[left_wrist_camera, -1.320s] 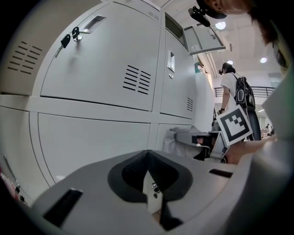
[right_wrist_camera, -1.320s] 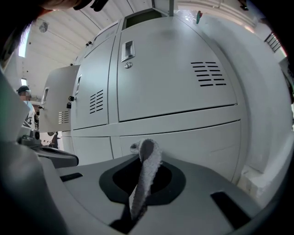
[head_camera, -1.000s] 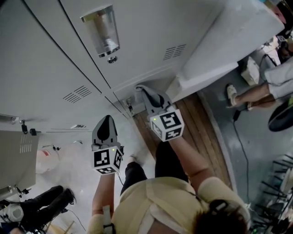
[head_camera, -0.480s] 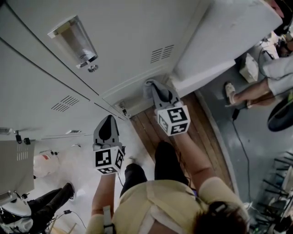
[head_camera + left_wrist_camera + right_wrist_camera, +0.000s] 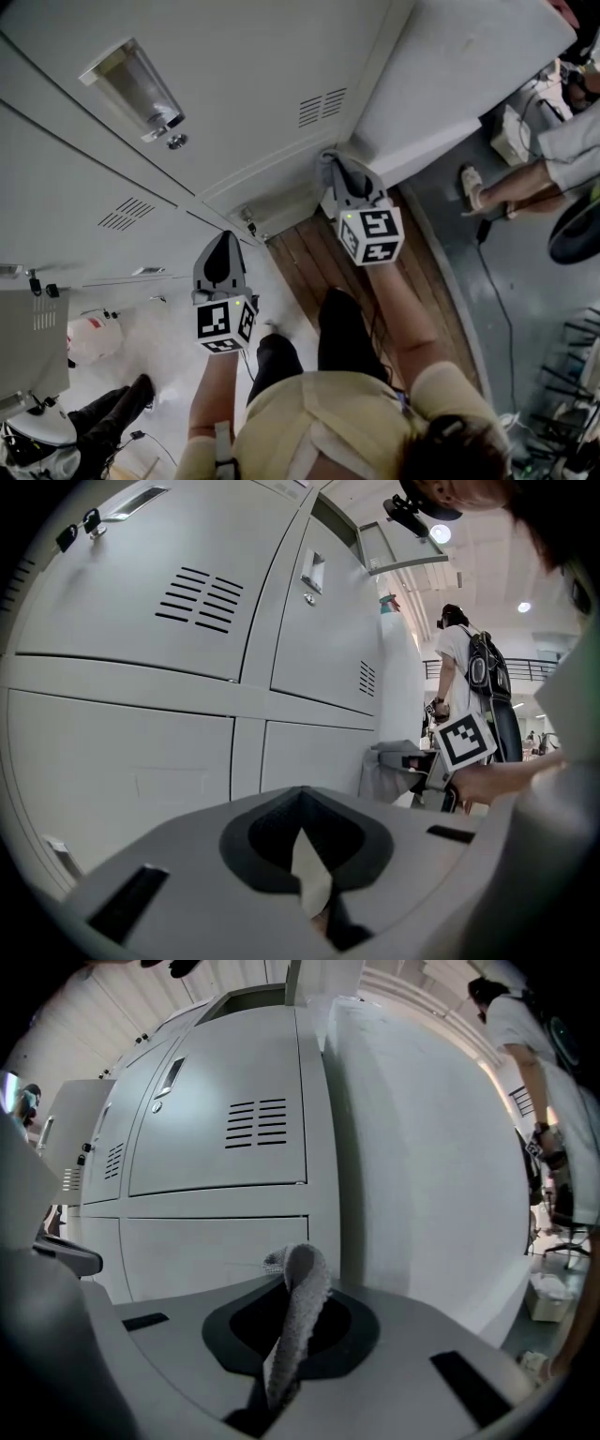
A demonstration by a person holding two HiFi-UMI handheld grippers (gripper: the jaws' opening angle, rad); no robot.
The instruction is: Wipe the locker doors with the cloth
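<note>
Right gripper view: right tongs point(image 5: 274, 1380) pinch cloth point(image 5: 300, 1302), seemingly touching locker point(image 5: 211, 1237).

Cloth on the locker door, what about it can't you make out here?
- Cloth: the right gripper view shows one fold between the jaws; the right gripper hides the rest with its own body.
- Contact with the locker door: in the head view, that gripper covers it.
- Dirt on the door: too fine to see in any view.

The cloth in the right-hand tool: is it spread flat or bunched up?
Bunched up. The right gripper's jaws are shut on the cloth, which sticks out as a narrow folded strip curling over at its tip.
</note>
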